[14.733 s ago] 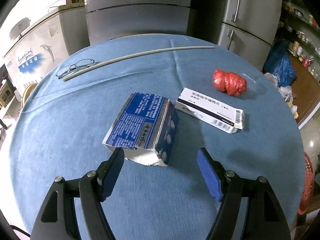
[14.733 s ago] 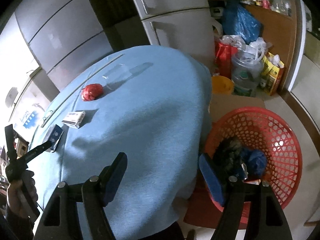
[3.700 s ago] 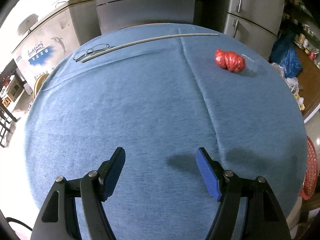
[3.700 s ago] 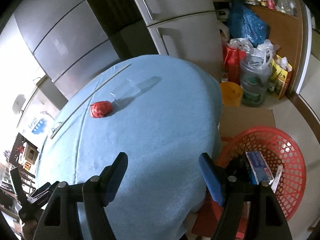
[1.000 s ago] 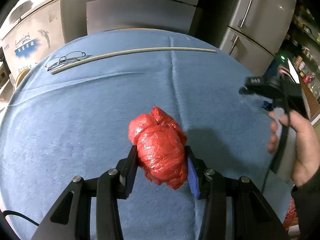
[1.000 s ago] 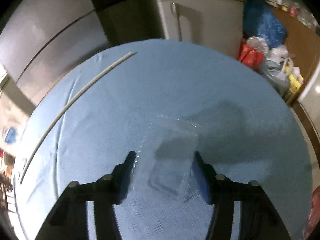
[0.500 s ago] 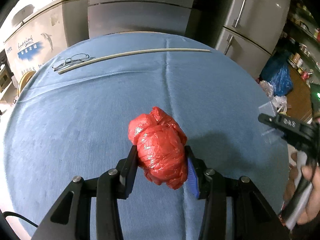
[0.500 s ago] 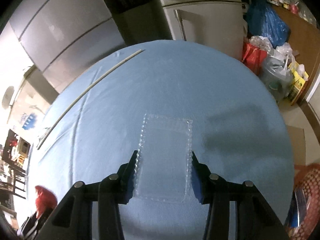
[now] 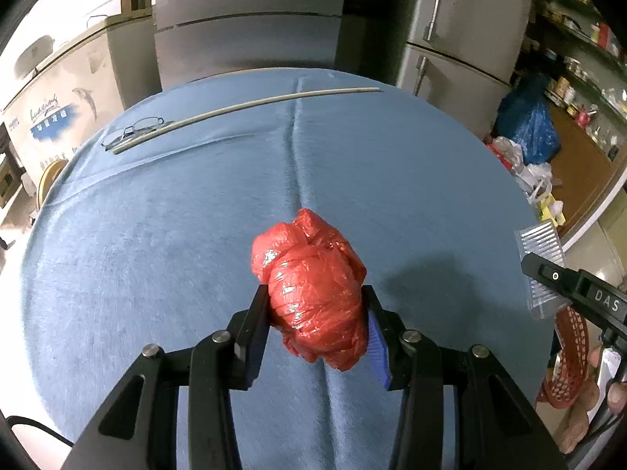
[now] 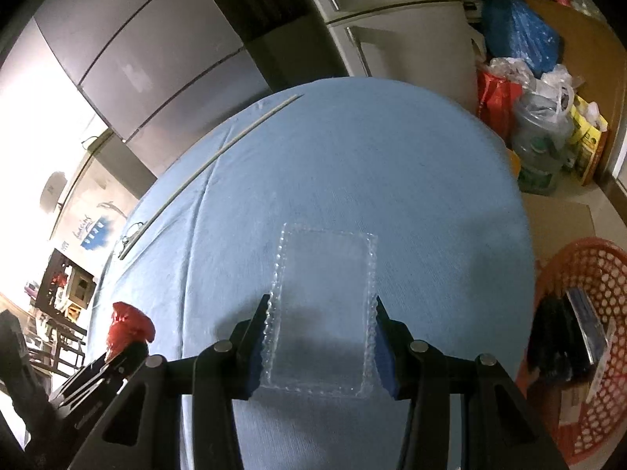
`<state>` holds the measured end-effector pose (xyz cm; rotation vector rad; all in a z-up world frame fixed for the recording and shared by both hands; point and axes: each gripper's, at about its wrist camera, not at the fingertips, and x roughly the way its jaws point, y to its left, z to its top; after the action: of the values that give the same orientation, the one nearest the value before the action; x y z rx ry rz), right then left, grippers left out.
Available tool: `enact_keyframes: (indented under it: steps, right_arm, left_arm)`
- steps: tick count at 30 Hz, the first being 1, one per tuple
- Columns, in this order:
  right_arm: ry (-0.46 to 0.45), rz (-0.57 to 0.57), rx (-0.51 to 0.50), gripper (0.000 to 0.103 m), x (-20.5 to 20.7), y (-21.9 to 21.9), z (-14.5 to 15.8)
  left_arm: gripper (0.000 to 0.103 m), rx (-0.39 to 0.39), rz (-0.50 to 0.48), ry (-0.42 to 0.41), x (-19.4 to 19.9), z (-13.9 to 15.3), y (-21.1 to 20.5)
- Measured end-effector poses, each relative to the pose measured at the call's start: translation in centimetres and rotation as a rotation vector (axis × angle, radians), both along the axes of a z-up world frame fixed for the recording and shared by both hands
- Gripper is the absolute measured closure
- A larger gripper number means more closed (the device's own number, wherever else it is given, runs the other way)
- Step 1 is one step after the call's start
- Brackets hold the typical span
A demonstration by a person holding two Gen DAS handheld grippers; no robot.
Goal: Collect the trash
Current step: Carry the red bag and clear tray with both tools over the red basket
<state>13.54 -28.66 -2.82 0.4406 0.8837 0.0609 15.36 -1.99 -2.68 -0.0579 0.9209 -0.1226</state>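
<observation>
- left gripper [image 9: 315, 329] is clamping down on a crumpled red plastic bag [image 9: 313, 290], jaws only partway apart because the wad is filling the gap, and it's hanging up off the blue tablecloth [image 9: 176, 254]
- right gripper [image 10: 319, 337] is squeezing a clear plastic blister tray [image 10: 323, 305] by its two bumpy long edges, jaws fairly narrow, tray sticking out forward over the cloth
- from the left wrist camera the right gripper is showing at the right edge with the clear tray poking out of it, and a hand [image 9: 599, 395] is wrapping the handle down there
- from the right wrist camera the red wad is peeking in at the lower left, sitting in the other gripper
- red mesh basket [image 10: 588, 352] is sitting on the floor just off the table's right side, with a blue box [image 10: 586, 325] and some dark stuff inside
- a long pale stick [image 9: 243, 111] and a pair of glasses [image 9: 133, 129] are lying near the far edge of the table
- grey fridges [image 9: 250, 19] are standing behind the table, and a blue bag [image 10: 517, 35] is sitting over on the right
</observation>
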Motion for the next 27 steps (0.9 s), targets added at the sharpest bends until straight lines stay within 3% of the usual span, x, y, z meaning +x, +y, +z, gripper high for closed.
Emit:
enact_keyframes:
  steps: [14, 27]
  right_arm:
    - [-0.046, -0.044, -0.019, 0.054, -4.9, -2.4, 0.9]
    - [-0.04, -0.159, -0.025, 0.054, -8.9, -8.3, 0.6]
  left_arm:
    - [0.057, 0.024, -0.108, -0.015, -2.2, 0.2, -4.4]
    - [0.057, 0.052, -0.247, -0.028, -3.6, 1.0, -9.9]
